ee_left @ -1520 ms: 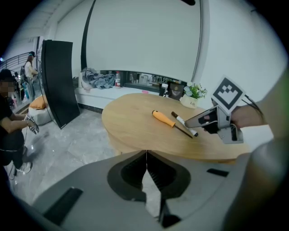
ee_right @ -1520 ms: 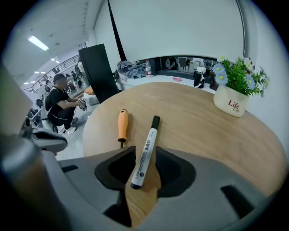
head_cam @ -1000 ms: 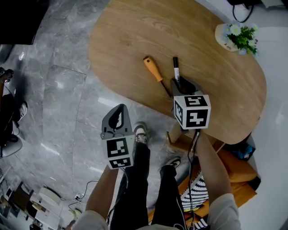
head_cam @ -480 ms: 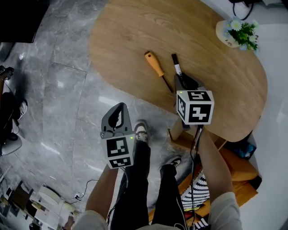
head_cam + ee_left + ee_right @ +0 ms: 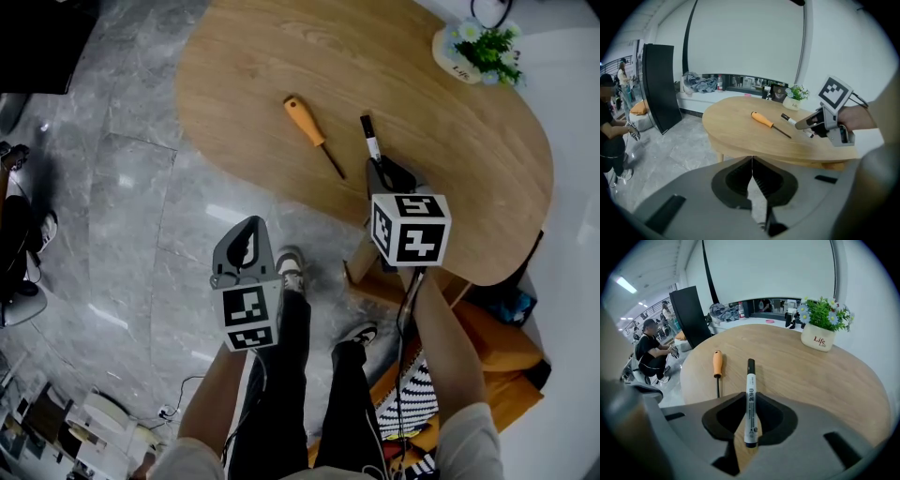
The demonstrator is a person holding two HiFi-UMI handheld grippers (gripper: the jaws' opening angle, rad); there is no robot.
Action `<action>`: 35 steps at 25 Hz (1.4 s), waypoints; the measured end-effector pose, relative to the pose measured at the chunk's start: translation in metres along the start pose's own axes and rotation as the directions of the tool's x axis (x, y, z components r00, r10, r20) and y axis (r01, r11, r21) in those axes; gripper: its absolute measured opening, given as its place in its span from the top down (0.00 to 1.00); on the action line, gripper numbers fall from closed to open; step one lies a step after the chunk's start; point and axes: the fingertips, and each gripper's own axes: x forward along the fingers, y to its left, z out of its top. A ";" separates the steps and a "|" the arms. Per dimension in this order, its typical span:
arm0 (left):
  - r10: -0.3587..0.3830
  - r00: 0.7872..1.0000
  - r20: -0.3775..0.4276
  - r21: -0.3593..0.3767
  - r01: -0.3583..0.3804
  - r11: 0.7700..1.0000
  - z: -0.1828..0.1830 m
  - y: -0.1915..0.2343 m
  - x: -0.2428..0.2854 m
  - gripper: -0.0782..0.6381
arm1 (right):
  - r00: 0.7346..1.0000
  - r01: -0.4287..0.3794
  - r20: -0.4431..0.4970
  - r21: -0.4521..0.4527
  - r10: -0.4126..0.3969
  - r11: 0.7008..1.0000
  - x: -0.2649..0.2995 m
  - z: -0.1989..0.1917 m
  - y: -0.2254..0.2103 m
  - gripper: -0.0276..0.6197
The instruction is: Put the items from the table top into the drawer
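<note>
A black-and-white marker [image 5: 371,141] [image 5: 750,394] sticks out forward from my right gripper [image 5: 380,167] [image 5: 751,399], which is shut on its rear half just above the oval wooden table [image 5: 281,47]. Its jaws have just been closing, with the marker between them. An orange-handled screwdriver [image 5: 302,119] [image 5: 717,364] [image 5: 764,121] lies on the table left of the marker. My left gripper [image 5: 248,225] [image 5: 752,161] hangs shut and empty over the floor, short of the table's near edge. From the left gripper view the right gripper [image 5: 806,124] shows over the table's right part.
A white pot of flowers [image 5: 473,52] [image 5: 818,341] stands at the table's far right. Grey stone floor [image 5: 122,187] lies left of the table. Orange furniture [image 5: 487,347] sits low by my right arm. A person [image 5: 649,355] sits far off to the left.
My right gripper closed on the marker and carried it a little to the right, away from the screwdriver. The left gripper stays shut.
</note>
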 end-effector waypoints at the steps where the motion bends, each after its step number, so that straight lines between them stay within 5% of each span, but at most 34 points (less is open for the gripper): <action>1: -0.006 1.000 0.002 0.005 0.006 1.000 0.000 -0.005 -0.001 0.88 | 1.000 0.002 0.000 0.003 -0.002 1.000 -0.004 -0.004 -0.003 0.86; 12: -0.081 0.997 -0.016 0.023 0.082 0.996 -0.015 -0.078 -0.016 0.88 | 1.000 0.013 0.023 0.070 -0.014 0.997 -0.061 -0.055 -0.038 0.86; 22: -0.153 0.987 -0.044 0.050 0.155 0.987 -0.048 -0.155 -0.046 0.88 | 1.000 0.015 0.025 0.115 -0.018 0.993 -0.128 -0.141 -0.059 0.86; 35: -0.161 0.986 -0.050 0.033 0.162 0.986 -0.096 -0.235 -0.077 0.88 | 0.999 -0.054 0.001 0.017 0.054 0.998 -0.208 -0.237 -0.065 0.86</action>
